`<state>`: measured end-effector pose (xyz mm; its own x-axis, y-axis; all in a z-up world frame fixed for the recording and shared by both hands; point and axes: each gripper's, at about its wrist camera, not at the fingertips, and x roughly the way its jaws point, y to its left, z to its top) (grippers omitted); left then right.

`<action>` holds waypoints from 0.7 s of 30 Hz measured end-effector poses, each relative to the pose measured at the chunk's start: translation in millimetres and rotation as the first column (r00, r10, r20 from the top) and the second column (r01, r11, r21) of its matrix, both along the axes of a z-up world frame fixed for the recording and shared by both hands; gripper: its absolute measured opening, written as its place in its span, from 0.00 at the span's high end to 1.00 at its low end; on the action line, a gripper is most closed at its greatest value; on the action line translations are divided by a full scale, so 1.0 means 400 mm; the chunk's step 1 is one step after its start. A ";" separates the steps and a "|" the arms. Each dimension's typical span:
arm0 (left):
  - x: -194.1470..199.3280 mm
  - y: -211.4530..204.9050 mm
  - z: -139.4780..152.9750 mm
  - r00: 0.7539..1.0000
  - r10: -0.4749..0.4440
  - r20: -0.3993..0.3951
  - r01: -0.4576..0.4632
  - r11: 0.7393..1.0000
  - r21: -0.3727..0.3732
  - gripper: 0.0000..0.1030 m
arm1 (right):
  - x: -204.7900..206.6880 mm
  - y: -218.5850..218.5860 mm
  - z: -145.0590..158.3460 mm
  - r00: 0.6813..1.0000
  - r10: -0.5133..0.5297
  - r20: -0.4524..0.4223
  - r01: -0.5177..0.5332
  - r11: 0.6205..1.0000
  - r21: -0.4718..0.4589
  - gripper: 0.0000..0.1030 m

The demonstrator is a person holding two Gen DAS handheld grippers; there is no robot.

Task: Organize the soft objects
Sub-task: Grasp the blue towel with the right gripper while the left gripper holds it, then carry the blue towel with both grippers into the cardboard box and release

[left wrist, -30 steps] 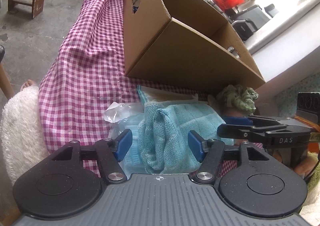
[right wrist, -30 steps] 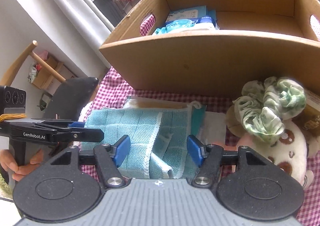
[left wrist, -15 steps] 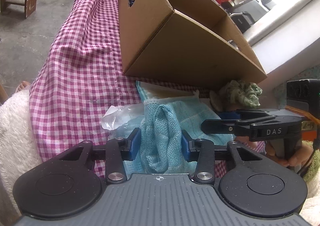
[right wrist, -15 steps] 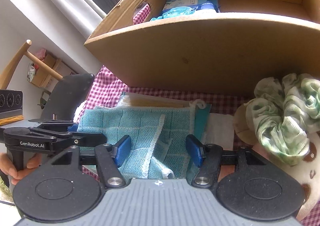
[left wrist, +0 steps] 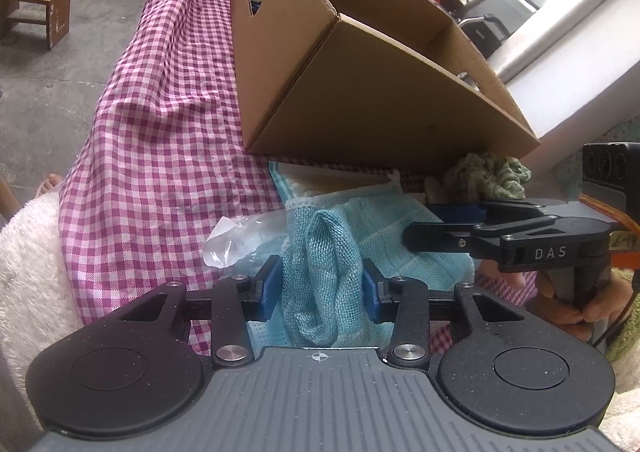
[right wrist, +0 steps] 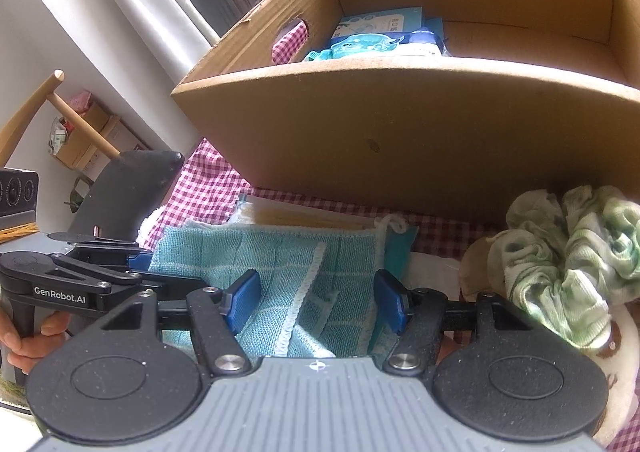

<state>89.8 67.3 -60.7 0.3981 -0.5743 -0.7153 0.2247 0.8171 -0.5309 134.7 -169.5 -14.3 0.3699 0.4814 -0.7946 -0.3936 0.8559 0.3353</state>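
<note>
A teal woven cloth [left wrist: 384,228] lies on the pink checked tablecloth [left wrist: 160,131], in front of an open cardboard box [left wrist: 380,103]. My left gripper [left wrist: 320,288] is shut on a bunched fold of that cloth, both blue pads pressing it. My right gripper [right wrist: 316,300] straddles the cloth's [right wrist: 272,252] other side; its jaws are opening slightly and the pads stand apart from the fabric. Each gripper shows in the other's view, the right gripper [left wrist: 440,219] from the right, the left gripper [right wrist: 140,264] from the left. A green scrunchie [right wrist: 568,252] rests on a plush toy [right wrist: 616,336].
Blue packets [right wrist: 380,39] lie inside the box [right wrist: 400,131]. A clear plastic bag [left wrist: 236,236] sits left of the cloth. A white fluffy cushion [left wrist: 24,252] borders the table's left edge. A wooden stool [left wrist: 36,7] stands on the floor beyond.
The left jaws have closed on the cloth and gathered it into a tall fold. The right gripper has stayed over the cloth with hardly any change.
</note>
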 end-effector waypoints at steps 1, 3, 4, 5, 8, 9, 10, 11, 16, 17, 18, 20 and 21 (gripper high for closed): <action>0.001 -0.003 0.000 1.000 -0.006 0.005 0.006 1.000 0.009 0.61 | 0.003 0.000 -0.003 1.000 0.004 -0.001 -0.004 1.000 0.001 0.33; 0.002 -0.006 0.000 1.000 -0.010 0.008 0.010 1.000 0.017 0.61 | 0.008 0.001 -0.009 1.000 0.009 -0.002 -0.009 1.000 -0.001 0.30; 0.005 -0.006 -0.001 1.000 -0.012 0.007 0.012 1.000 0.018 0.61 | 0.010 0.003 -0.013 1.000 0.016 -0.001 -0.016 1.000 0.001 0.28; 0.007 -0.006 -0.002 1.000 -0.012 0.005 0.012 1.000 0.017 0.61 | 0.010 0.004 -0.015 1.000 0.022 0.001 -0.022 1.000 0.003 0.27; 0.015 -0.003 -0.004 1.000 -0.011 -0.001 0.011 1.000 0.013 0.61 | 0.002 0.011 -0.017 0.999 0.044 0.021 -0.044 0.999 -0.008 0.27; 0.016 -0.003 -0.004 1.000 -0.011 0.001 0.011 1.000 0.015 0.61 | 0.000 0.012 -0.018 0.999 0.047 0.025 -0.047 0.999 -0.010 0.31; 0.015 -0.004 -0.003 1.000 -0.013 0.006 0.012 1.000 0.018 0.61 | -0.003 0.013 -0.019 0.998 0.059 0.025 -0.059 0.998 -0.005 0.42; 0.015 -0.006 -0.002 1.000 -0.014 0.012 0.013 1.000 0.022 0.61 | -0.004 0.015 -0.020 0.997 0.074 0.008 -0.075 0.997 0.012 0.48; 0.011 -0.025 0.005 0.999 -0.022 0.041 0.019 0.998 0.057 0.64 | -0.022 0.017 -0.022 0.997 0.080 0.012 -0.080 0.996 0.037 0.74; 0.010 -0.028 0.006 0.999 -0.022 0.043 0.020 0.998 0.061 0.66 | -0.022 0.013 -0.021 0.997 0.073 0.004 -0.073 0.996 0.052 0.77; 0.009 -0.030 0.007 0.999 -0.022 0.046 0.019 0.998 0.063 0.67 | -0.027 0.010 -0.016 0.998 0.069 0.014 -0.070 0.996 0.056 0.80; 0.002 -0.034 0.016 0.998 -0.021 0.057 0.017 0.998 0.068 0.71 | -0.041 0.008 -0.001 0.997 0.070 0.038 -0.072 0.995 0.067 0.83; -0.002 -0.035 0.021 0.998 -0.022 0.063 0.017 0.997 0.073 0.72 | -0.049 0.006 0.008 0.996 0.070 0.048 -0.073 0.995 0.074 0.83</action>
